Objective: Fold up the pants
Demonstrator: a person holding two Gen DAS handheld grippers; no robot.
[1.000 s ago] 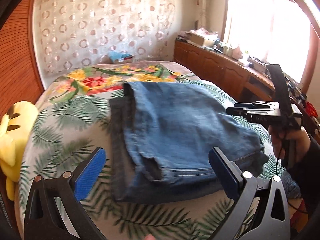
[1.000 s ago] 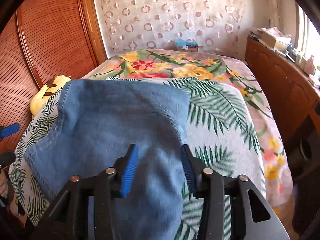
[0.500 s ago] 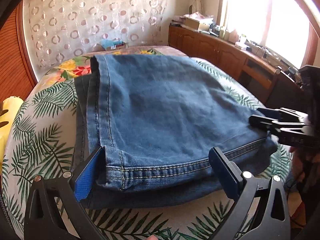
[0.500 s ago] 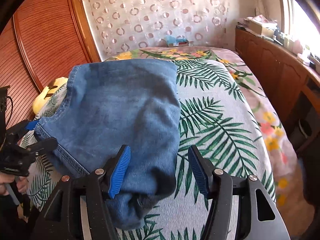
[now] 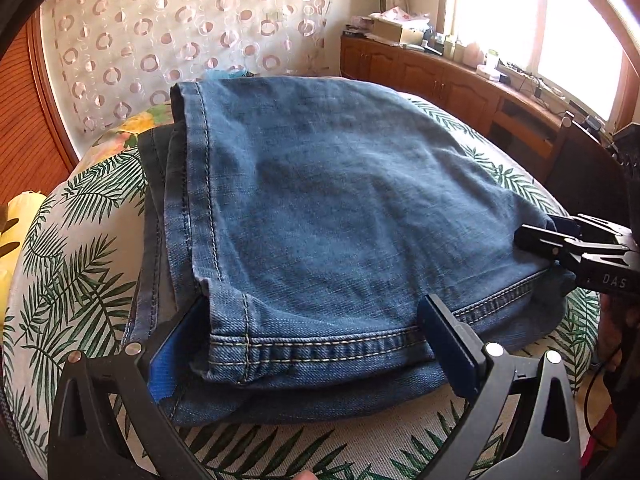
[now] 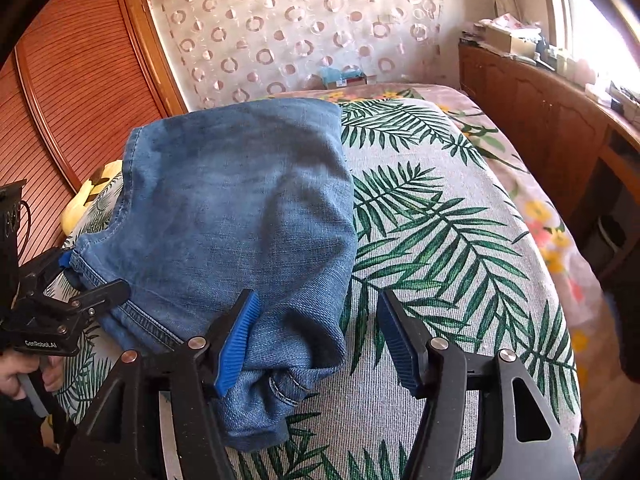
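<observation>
The left tool (image 5: pixel 320 344) stands released, its two blue pads wide apart on either side of the near corner of the folded jeans (image 5: pixel 340 208); the left pad sits just beside the hemmed edge and the right pad rests against the stitched band, neither pressing the cloth. The right tool (image 6: pixel 316 332) is likewise released, with a rumpled corner of the jeans (image 6: pixel 240 208) lying between its pads nearer the left one, and its right pad over bare bedspread. In the left wrist view the right tool (image 5: pixel 576 244) reaches in from the right edge, its tips at the jeans' far right corner, held by a hand (image 5: pixel 616 320) below it; in the right wrist view the left tool (image 6: pixel 76 284) comes in from the left at the opposite corner, held by a hand (image 6: pixel 24 368). The jeans lie folded into a thick, roughly rectangular stack on the bed (image 6: pixel 440 240), toward its near left part, the stack's longer side running away from the tools toward the headboard end, with a stitched hem along the left side and a double-stitched band across the near edge. The bedspread carries green palm fronds and flowers. A yellow plush toy (image 6: pixel 92 192) lies at the bed's left edge beside a slatted wooden wardrobe (image 6: pixel 80 92). A wooden cabinet (image 6: pixel 560 128) runs along the right under a bright window (image 5: pixel 540 20).
</observation>
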